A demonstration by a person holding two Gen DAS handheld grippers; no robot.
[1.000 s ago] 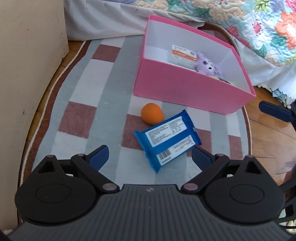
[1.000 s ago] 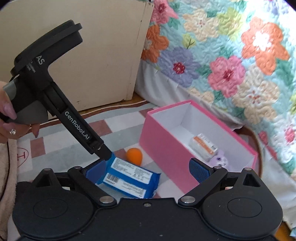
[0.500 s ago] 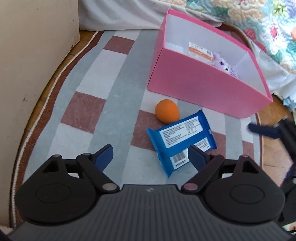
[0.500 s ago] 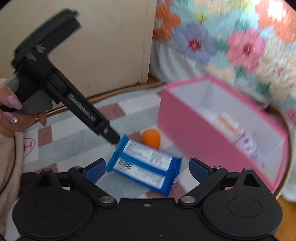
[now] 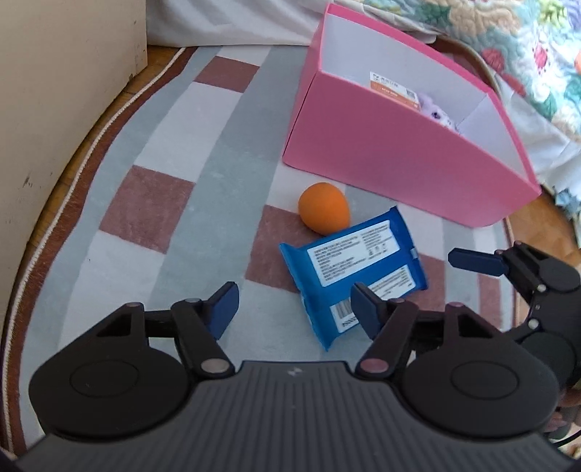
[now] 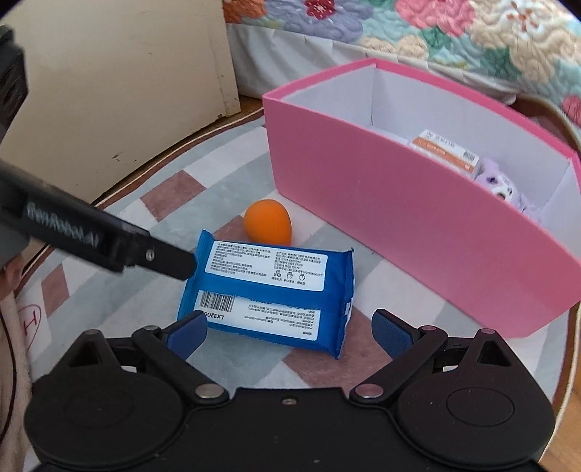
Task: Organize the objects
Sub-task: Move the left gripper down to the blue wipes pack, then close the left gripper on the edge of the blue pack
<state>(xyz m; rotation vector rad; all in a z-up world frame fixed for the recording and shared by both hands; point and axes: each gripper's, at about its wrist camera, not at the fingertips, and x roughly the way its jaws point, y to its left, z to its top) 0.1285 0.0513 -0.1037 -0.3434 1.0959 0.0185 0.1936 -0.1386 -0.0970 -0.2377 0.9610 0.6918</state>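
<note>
My left hand-held gripper (image 5: 290,308) is closing, its jaws about half apart; the near corner of the blue wipes pack (image 5: 354,274) lies just inside its right finger, with no pad pressing on it (the left finger stands over bare rug). My right hand-held gripper (image 6: 287,332) has its jaws spread wide, and the near long edge of the same pack (image 6: 270,288) sits between them; whether the left pad touches the pack's barcode corner I cannot tell, and the right pad is clear of it. In the right wrist view my left hand-held gripper's dark finger reaches in from the left, its tip at the pack's far left corner. The pack lies flat, label side up, on the checked rug (image 5: 152,203); just beyond it, touching or nearly so, rests the orange egg-shaped ball (image 5: 324,212). Farther ahead and to the right stands the pink box (image 5: 392,152), open at the top, white inside; in it I see a white and orange carton (image 6: 445,150) and, beside that, a lilac plush toy (image 6: 499,183). Behind the box hangs the flowered quilt (image 6: 454,32) of the bed; far left stands a cream cabinet (image 6: 120,83).
</note>
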